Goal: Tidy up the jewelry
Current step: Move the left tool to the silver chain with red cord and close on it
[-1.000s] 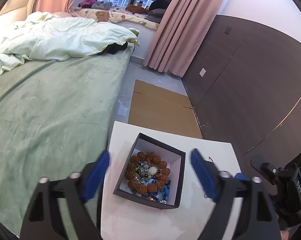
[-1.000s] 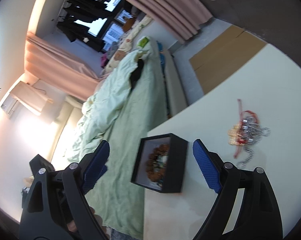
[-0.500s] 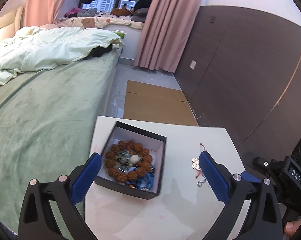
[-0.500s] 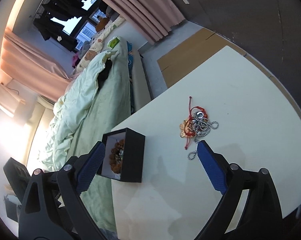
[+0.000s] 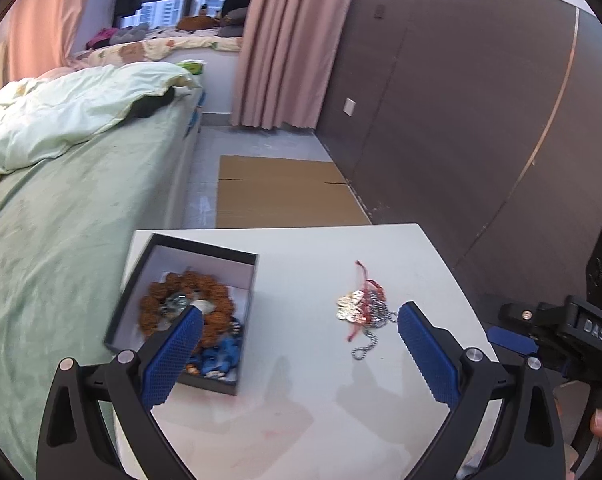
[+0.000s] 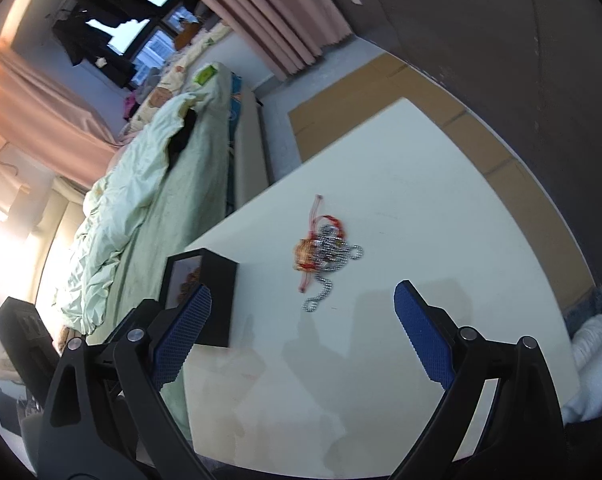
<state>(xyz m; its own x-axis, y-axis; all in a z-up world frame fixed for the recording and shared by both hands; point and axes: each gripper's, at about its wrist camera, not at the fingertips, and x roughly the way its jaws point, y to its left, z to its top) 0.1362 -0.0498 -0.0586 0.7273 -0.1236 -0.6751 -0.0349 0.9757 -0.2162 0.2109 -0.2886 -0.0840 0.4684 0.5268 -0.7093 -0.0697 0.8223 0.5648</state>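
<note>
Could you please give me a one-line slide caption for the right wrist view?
Open right tongs above white table, facing tangled chain and red-cord jewelry beside black box.

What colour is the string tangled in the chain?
Red string, clearest in the right wrist view.

The surface (image 5: 309, 380) is plain white. The box (image 5: 245, 280) is black outside and white inside; its bracelet (image 5: 217, 300) is rust-brown beads, with blue pieces (image 5: 221, 354) beside it. The loose pile (image 6: 327, 250) mixes a silver ball chain, gold discs and red cord. Each hand-held gripper (image 5: 297, 356) (image 6: 301, 332) is black with blue dimpled pads (image 5: 429, 360). The bed (image 5: 53, 248) is pale green, the curtain (image 5: 285, 40) pink, the wall (image 5: 461, 100) dark brown, the cardboard (image 5: 285, 192) tan.
</note>
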